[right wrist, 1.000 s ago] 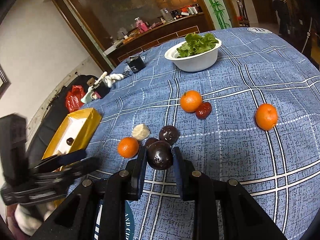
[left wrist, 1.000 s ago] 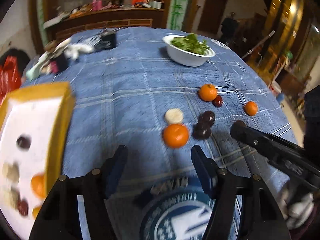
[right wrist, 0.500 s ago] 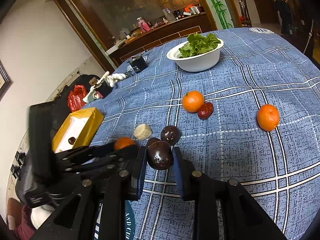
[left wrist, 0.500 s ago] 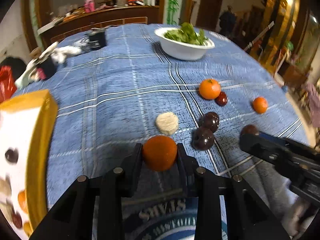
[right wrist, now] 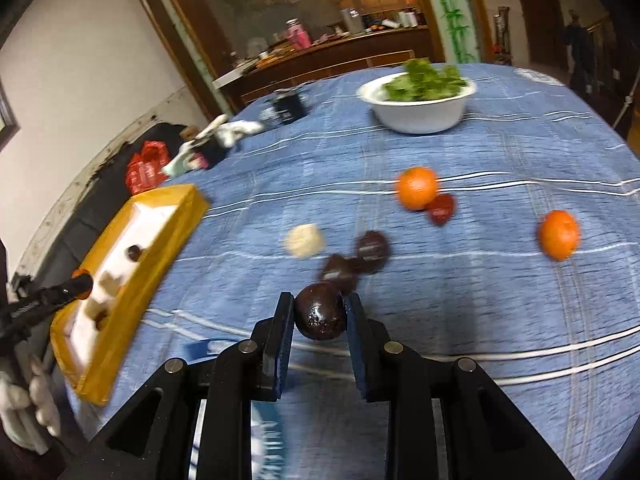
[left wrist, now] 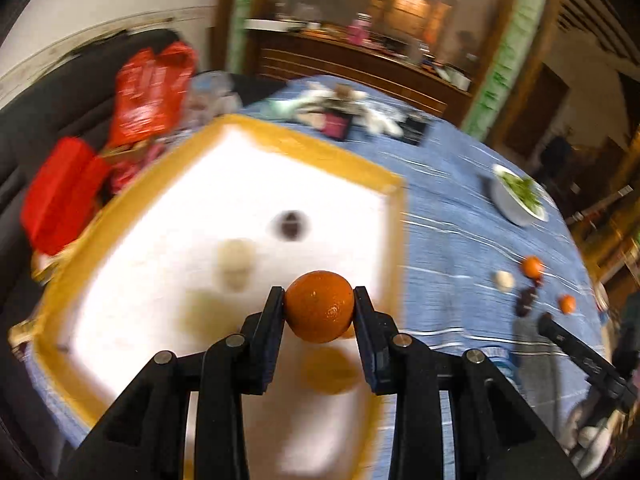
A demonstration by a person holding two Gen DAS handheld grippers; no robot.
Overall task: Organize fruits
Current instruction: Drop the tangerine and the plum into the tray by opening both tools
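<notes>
My left gripper [left wrist: 319,307] is shut on an orange [left wrist: 320,306] and holds it above the yellow-rimmed white tray [left wrist: 312,148], which holds a dark fruit [left wrist: 290,225], pale pieces [left wrist: 236,256] and an orange [left wrist: 332,368]. My right gripper [right wrist: 320,312] is shut on a dark plum [right wrist: 320,311] above the blue tablecloth [right wrist: 480,320]. On the cloth lie two oranges [right wrist: 417,187] [right wrist: 558,234], a red fruit [right wrist: 441,209], two dark plums [right wrist: 372,250] and a pale piece [right wrist: 305,241]. The tray [right wrist: 176,216] sits at the left in the right wrist view.
A white bowl of greens [right wrist: 420,114] stands at the far side of the table. Clutter of white and black items [right wrist: 224,136] lies at the far left edge. Red bags [left wrist: 148,92] sit on a dark seat beyond the tray.
My left gripper closed on the orange, lifted it and swung left over the tray. My right gripper kept hold of the plum and shifted slightly.
</notes>
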